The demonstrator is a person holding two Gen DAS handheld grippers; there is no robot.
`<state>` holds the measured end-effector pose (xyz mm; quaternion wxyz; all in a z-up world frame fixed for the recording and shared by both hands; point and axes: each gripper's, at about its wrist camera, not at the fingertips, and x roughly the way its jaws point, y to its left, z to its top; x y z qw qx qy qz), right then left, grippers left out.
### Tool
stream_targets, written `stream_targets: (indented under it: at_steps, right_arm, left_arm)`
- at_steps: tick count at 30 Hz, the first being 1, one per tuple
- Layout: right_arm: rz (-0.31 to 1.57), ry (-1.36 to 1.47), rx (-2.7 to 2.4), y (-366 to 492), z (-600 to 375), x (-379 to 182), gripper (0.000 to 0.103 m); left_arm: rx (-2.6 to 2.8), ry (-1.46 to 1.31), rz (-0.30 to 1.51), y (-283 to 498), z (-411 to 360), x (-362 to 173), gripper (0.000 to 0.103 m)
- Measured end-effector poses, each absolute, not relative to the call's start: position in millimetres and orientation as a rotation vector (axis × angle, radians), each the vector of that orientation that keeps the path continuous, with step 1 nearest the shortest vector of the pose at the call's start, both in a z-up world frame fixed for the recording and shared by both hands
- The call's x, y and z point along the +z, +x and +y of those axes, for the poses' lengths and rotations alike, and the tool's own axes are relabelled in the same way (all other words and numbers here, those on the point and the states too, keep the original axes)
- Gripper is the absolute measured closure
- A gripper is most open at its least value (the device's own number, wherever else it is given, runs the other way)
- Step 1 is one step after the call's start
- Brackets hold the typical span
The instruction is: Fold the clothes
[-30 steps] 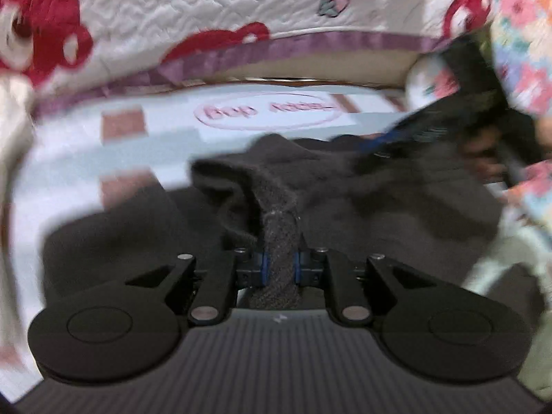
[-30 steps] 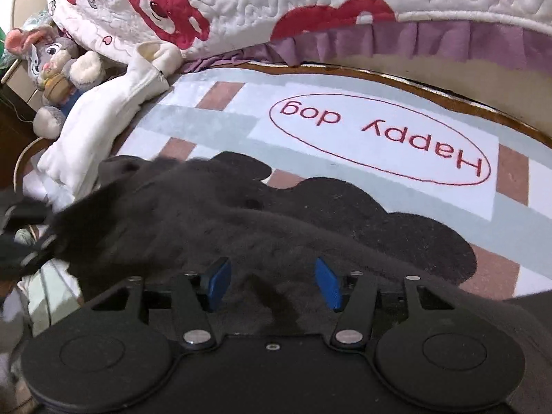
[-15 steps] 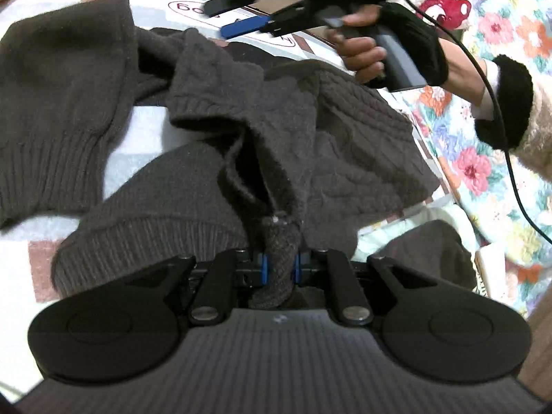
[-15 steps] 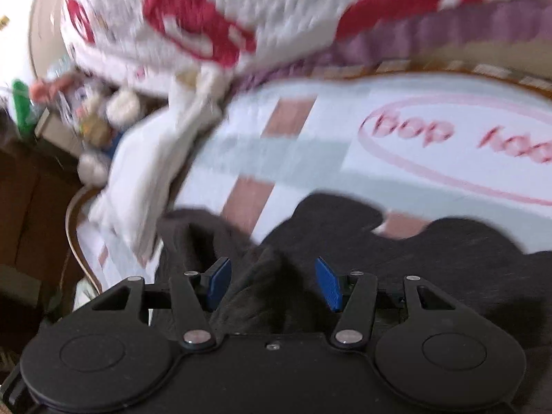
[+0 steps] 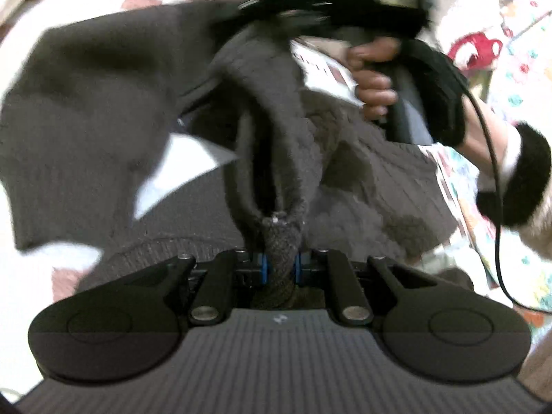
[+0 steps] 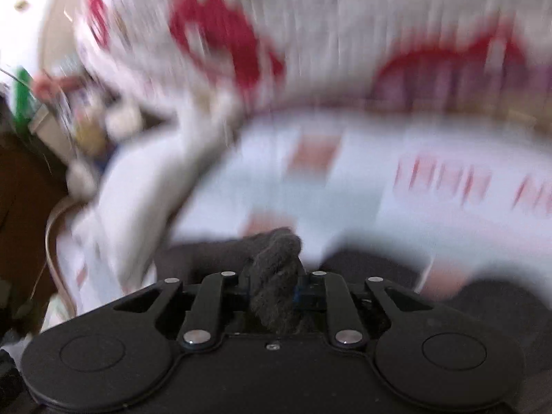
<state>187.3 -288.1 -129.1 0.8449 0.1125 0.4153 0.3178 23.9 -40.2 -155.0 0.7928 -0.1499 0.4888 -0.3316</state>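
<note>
1. Left wrist view, setting: bedding. White mat (image 5: pixel 179 169) with pink and pale grey blocks shows through gaps in the garment; floral sheet (image 5: pixel 517 79) along the right edge; purple frill of a quilt at the top edge. Much of the frame is motion-blurred.
2. Left wrist view, task item: dark brown knitted sweater (image 5: pixel 86 103), spread loosely over the mat, ribbed hem toward the left edge, cable-knit panel toward the right. One raised ridge of knit runs from the near gripper up to the far one.
3. Left wrist view, left gripper (image 5: pixel 280 269): jaws nearly together, clamped on a thick bunched fold of the sweater.
4. Left wrist view, other gripper: black device at the top of the frame, carried by a hand (image 5: pixel 374 79) in a dark fingerless glove with a fluffy cuff; a cable trails down the right side. Its jaws cannot be read here.
5. Right wrist view, setting: heavy blur. White quilt with red motifs (image 6: pixel 224 45) across the top, the mat below it, a white bundle and clutter at the left edge.
6. Right wrist view, right gripper (image 6: pixel 276 293): jaws closing, a dark wad of the sweater between them and apparently already pinched.
7. Handling, judged: soft, limp, fairly heavy knit; stretches and sags, will not slip easily. Ribbed hem, shoulder seams or cuffs look the firmest holds.
8. Clearance, judged: open mat lies beyond the sweater toward the quilt; the right edge and left clutter crowd any sideways sweep.
</note>
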Motion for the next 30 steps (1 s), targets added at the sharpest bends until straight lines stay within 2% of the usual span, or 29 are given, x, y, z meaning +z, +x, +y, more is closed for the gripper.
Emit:
stream_targets:
  at_steps: [3,6,8,11,15,18,20,22,26,30]
  right_arm:
    - [0.632,0.101,0.582,174.6,-306.8,-73.2,0.083]
    - [0.418,-0.178,0.468,143.4,-307.5,-20.2,0.084]
    - [0.362,-0.274,0.425,117.9,-308.2,-4.4,0.084]
    - [0.475,-0.249,0.413,93.4,-312.9,-10.7,0.082]
    - [0.901,0.129,0.588,72.8,-327.9,-79.8,0.082]
    - [1.182,0.249,0.723,57.4,-323.9,-136.9,0.077]
    - [1.196,0.188,0.778,52.5,-325.7,-133.1,0.075]
    - [1.209,0.126,0.833,47.6,-327.6,-129.1,0.064]
    - [1.095,0.128,0.844,71.1,-351.5,-97.2,0.054]
    - [1.030,0.099,0.799,117.0,-346.7,-82.7,0.051]
  left_arm:
    - [-0.691,-0.270,0.983,40.3,-35.3,-134.7,0.091]
    - [-0.684,-0.164,0.912,61.6,-33.7,-108.2,0.091]
    - [-0.662,-0.103,0.888,74.8,-30.1,-91.0,0.091]
    - [-0.629,0.003,0.952,83.2,-32.4,-88.6,0.091]
    - [-0.682,0.123,1.189,79.2,-40.1,-119.4,0.090]
    - [-0.745,0.134,1.260,83.4,-43.5,-132.6,0.090]
    - [-0.754,0.120,1.256,85.3,-44.1,-140.2,0.089]
    - [-0.743,0.097,1.227,82.4,-44.8,-146.5,0.088]
    - [-0.701,0.057,1.150,74.0,-43.7,-150.4,0.087]
    - [-0.649,-0.020,1.112,67.2,-35.0,-155.5,0.085]
